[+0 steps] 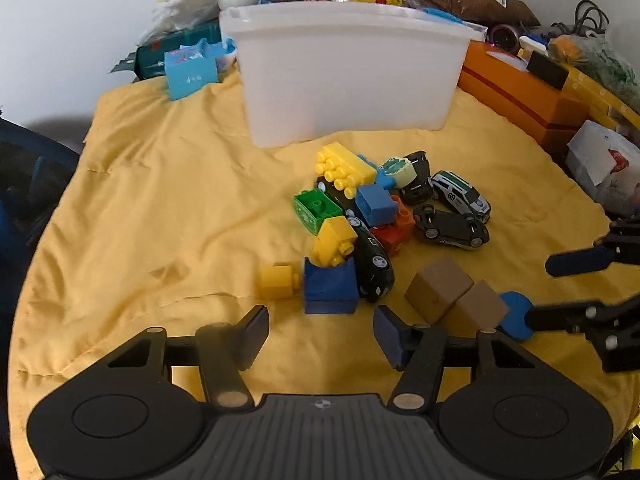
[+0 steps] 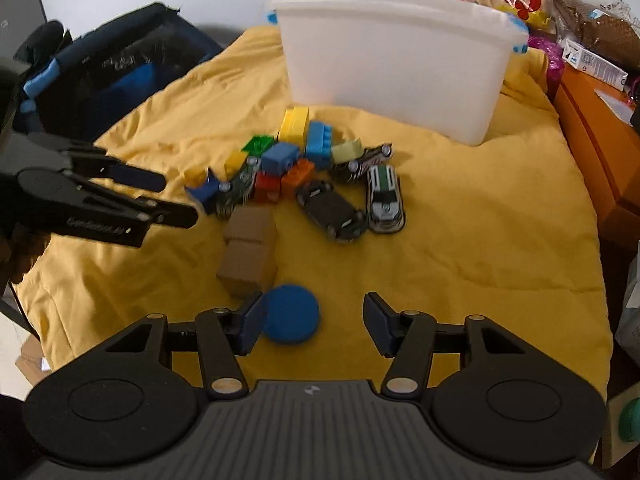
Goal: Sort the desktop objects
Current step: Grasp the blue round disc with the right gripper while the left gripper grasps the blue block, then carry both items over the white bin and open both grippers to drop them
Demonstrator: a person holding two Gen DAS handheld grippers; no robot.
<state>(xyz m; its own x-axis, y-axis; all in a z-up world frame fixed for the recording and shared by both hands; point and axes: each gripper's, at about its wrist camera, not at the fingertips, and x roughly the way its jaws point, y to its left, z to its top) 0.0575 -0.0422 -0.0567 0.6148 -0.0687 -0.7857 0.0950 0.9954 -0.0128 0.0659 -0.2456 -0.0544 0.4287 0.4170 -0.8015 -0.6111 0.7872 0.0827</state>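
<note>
left claw (image 1: 320, 334): spread, empty, near blue brick (image 1: 330, 290)
right claw (image 2: 314, 326): spread, blue disc (image 2: 291, 314) between fingers, untouched
bin (image 1: 348, 76): behind toys

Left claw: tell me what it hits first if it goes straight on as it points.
Probably the dark blue block, which lies just ahead of the open left claw with bare yellow cloth between them; depth is uncertain.
</note>
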